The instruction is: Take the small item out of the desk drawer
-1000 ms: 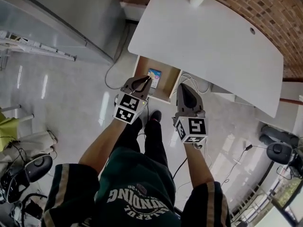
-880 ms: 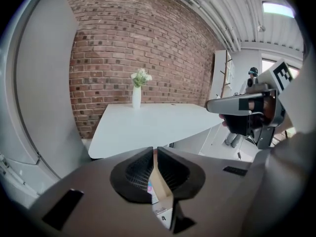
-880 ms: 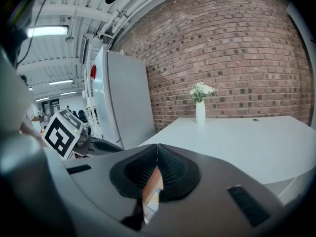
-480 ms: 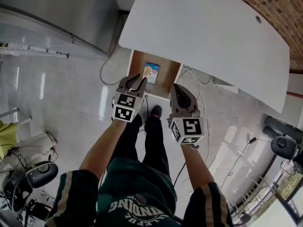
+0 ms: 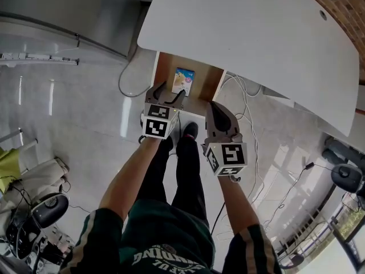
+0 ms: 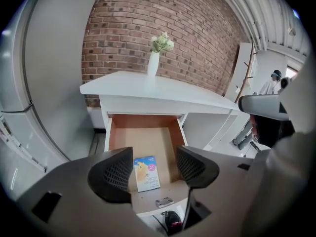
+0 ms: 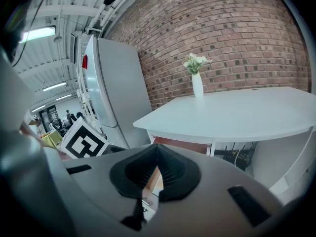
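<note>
**A:** Fingers first. What have you got?

**B:** Left gripper (image 6: 153, 171): black ribbed pads (image 6: 112, 174) parted fairly wide, just been opening, nothing but air between them. Right gripper (image 7: 157, 168): pads pressed together, empty.

**A:** And the item?

**B:** Small flat light-blue packet with a yellow picture (image 6: 146, 173). It lies flat on the floor of the open wood-lined drawer with the white front (image 6: 143, 135), near the drawer's front, about midway across. It shows through the left gripper's gap but lies beyond the pads, untouched.

**A:** Progress?

**B:** Drawer is pulled out, so that part looks done. Reach, grip and lift are all left. I'd call it early in the pick. The left gripper is poised over the drawer's front edge. The right gripper sits just off the drawer's right front corner, idle.

**A:** Anything in the way?

**B:** Not much.
- Smooth white desk top (image 5: 256, 39) overhangs the drawer's back part, so I judge the approach must come from the front and above.
- The packet lies flat on the drawer floor. Catching an edge could be awkward.
- Small metal fitting (image 6: 164, 202) on the drawer's white front.
- Loose white cables (image 5: 242, 96) right of the drawer, under the desk.
- White vase with pale flowers (image 6: 154, 63) on the desk behind the drawer, red brick wall (image 6: 197, 28) beyond.
- Tall grey cabinet (image 5: 68, 10) left of the drawer, well apart.
</note>
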`<state>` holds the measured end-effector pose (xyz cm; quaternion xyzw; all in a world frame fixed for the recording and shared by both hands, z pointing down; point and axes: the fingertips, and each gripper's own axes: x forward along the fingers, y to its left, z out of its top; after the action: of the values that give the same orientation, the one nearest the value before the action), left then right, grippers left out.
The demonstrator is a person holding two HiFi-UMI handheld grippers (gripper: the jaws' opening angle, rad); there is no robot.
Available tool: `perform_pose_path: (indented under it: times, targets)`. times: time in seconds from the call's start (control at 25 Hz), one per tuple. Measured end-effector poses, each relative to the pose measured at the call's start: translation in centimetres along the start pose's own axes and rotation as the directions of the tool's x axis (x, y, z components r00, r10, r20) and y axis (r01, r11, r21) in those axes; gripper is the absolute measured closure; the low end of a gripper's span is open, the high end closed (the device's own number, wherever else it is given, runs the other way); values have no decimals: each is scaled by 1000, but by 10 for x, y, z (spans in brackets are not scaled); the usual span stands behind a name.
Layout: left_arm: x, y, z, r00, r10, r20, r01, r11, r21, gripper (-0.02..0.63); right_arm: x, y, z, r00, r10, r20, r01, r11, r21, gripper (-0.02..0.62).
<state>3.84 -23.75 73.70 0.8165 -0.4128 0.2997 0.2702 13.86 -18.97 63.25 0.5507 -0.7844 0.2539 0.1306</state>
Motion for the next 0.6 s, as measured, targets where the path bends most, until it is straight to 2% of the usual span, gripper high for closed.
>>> perform_pose_path:
  times: [0.2, 0.6]
  targets:
    - [25, -3, -10, 998, 3, -55, -4, 1000, -23, 301, 1, -10, -15, 1000, -11, -13, 12, 1000, 29, 571]
    - [100, 4, -46, 987, 6, -159, -10, 1000, -19, 265, 25, -29, -53, 998, -34, -51, 36, 998, 49, 571]
